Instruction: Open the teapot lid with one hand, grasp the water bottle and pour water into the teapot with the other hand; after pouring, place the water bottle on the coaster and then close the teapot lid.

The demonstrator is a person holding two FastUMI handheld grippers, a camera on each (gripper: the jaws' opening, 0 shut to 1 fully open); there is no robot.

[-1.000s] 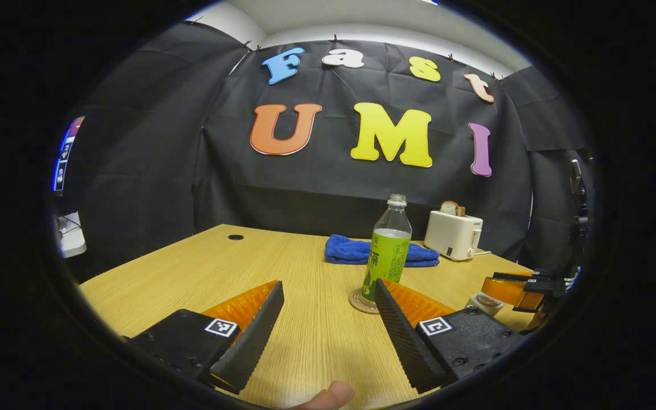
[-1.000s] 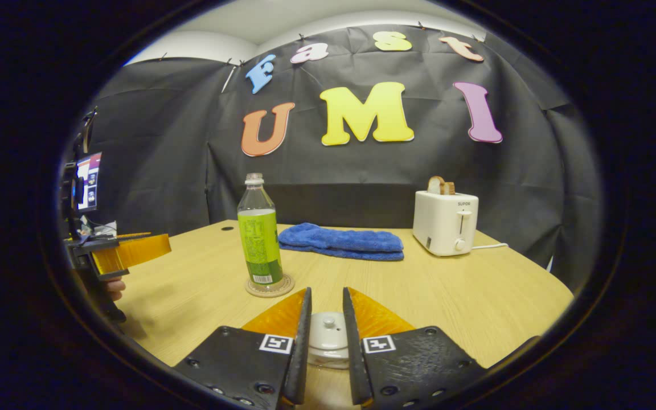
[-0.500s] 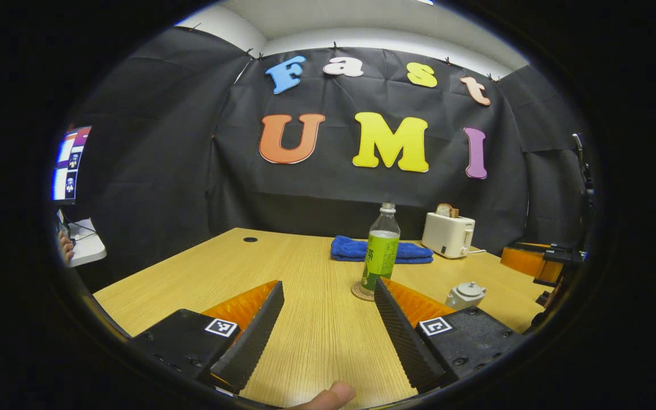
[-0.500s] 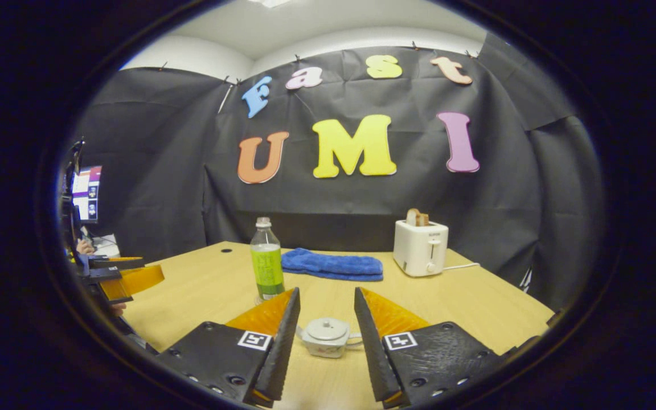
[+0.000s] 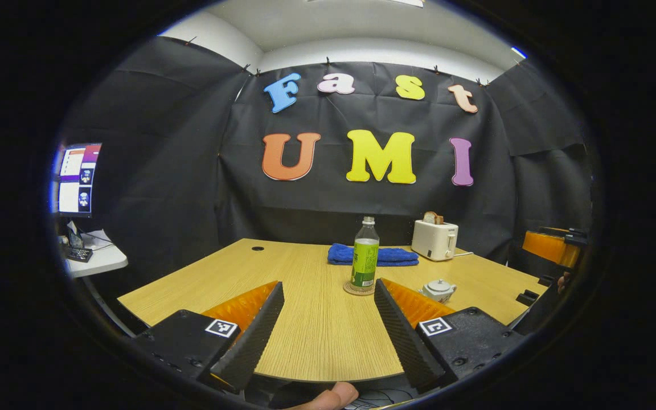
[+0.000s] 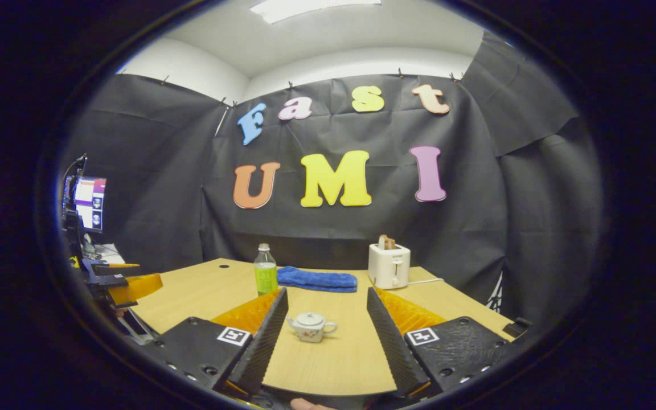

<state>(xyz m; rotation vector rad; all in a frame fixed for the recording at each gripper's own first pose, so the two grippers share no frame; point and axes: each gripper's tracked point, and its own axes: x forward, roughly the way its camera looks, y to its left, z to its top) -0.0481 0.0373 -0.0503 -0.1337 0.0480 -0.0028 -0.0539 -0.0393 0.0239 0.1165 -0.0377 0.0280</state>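
While both stand wide apart, each tool (image 5: 328, 319) (image 6: 327, 330) holds nothing.

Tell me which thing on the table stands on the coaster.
The water bottle, with its green label, stands upright on the round coaster. The teapot, blue towel and toaster rest directly on the table.

In the right gripper view the water bottle (image 6: 265, 270) loses its base behind the right gripper's own left finger (image 6: 261, 335), so the coaster under it is hidden. At nine o'clock, the other gripper (image 6: 126, 283) is cut by the edge. In the left gripper view, a fingertip (image 5: 331, 395) pokes in at six o'clock, its hand out of sight. The teapot (image 5: 438, 290) has its base hidden behind a finger (image 5: 402, 336).
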